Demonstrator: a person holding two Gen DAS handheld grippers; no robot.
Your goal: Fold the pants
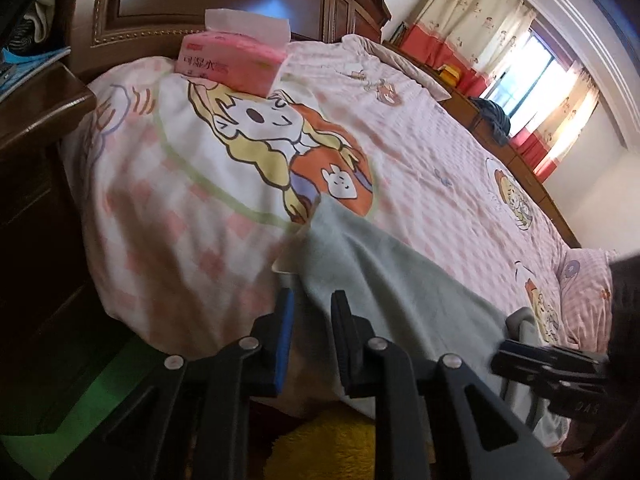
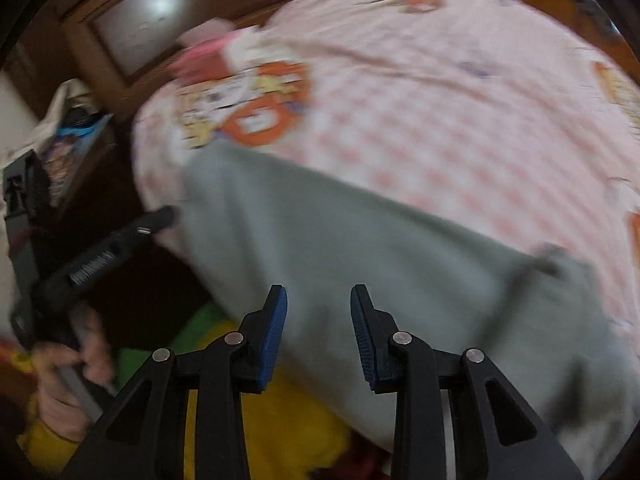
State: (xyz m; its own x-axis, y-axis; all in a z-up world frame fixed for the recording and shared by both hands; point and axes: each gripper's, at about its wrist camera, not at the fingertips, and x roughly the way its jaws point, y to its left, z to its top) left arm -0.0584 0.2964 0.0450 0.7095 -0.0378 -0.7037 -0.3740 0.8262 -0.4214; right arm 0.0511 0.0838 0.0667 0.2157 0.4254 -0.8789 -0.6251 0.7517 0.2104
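Grey-green pants (image 1: 380, 280) lie flat across the near edge of a bed with a pink checked cartoon cover (image 1: 420, 168); one end hangs over the edge. My left gripper (image 1: 313, 294) is open at the pants' left edge, with the cloth edge lying in the gap between its fingers. The right gripper (image 1: 552, 364) shows at the far right beside the dark waistband (image 1: 520, 316). In the blurred right wrist view, the right gripper (image 2: 319, 290) stands open just above the pants (image 2: 340, 240), holding nothing. A hand (image 2: 68, 368) holds the left gripper (image 2: 160, 216) at the pants' left edge.
A pink tissue pack (image 1: 232, 62) sits on the bed near the dark wooden headboard (image 1: 224, 0). A nightstand (image 1: 36, 112) stands to the left. A yellow rug (image 1: 328, 448) and a green mat (image 1: 104, 384) lie on the floor. Curtains (image 1: 532, 64) hang beyond the bed.
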